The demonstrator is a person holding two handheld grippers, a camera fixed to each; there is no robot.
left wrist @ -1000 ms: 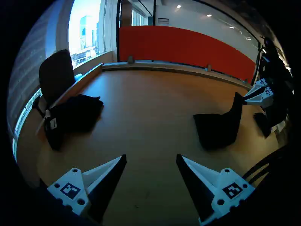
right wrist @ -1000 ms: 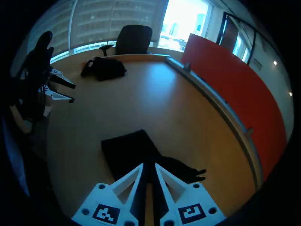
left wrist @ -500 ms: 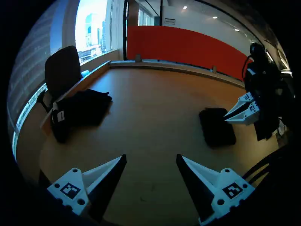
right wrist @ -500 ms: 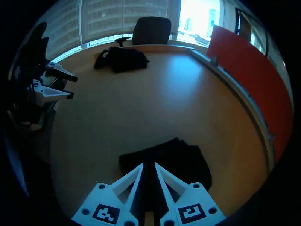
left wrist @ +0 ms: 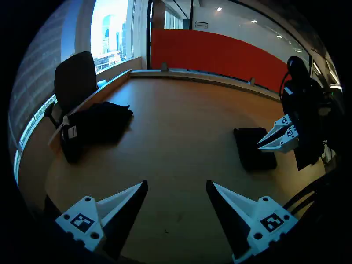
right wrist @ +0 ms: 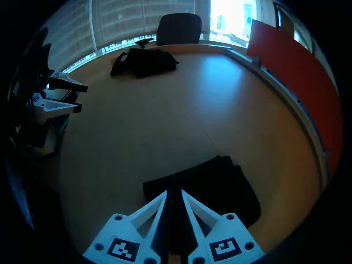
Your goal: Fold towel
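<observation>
Towel (right wrist: 211, 185), folded, lies crosswise before right gripper (right wrist: 174, 192) pinching it; left gripper (left wrist: 176, 182) agape.

Streaming in hard through window (left wrist: 108, 39), blowing out white | sheening pale blue across table (right wrist: 211, 83) | glinting faintly from ceiling spots (left wrist: 218, 9) | crushing towel (right wrist: 207, 185) to flat black, losing all weave | bending straight edges toward rims, darkening there | reading sharp mid-field, no motion blur.

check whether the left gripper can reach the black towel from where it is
Probably yes: the left gripper is open over bare table, with nothing lying between it and the towel. The right gripper sits at one edge of the towel, so that side looks crowded.
</observation>
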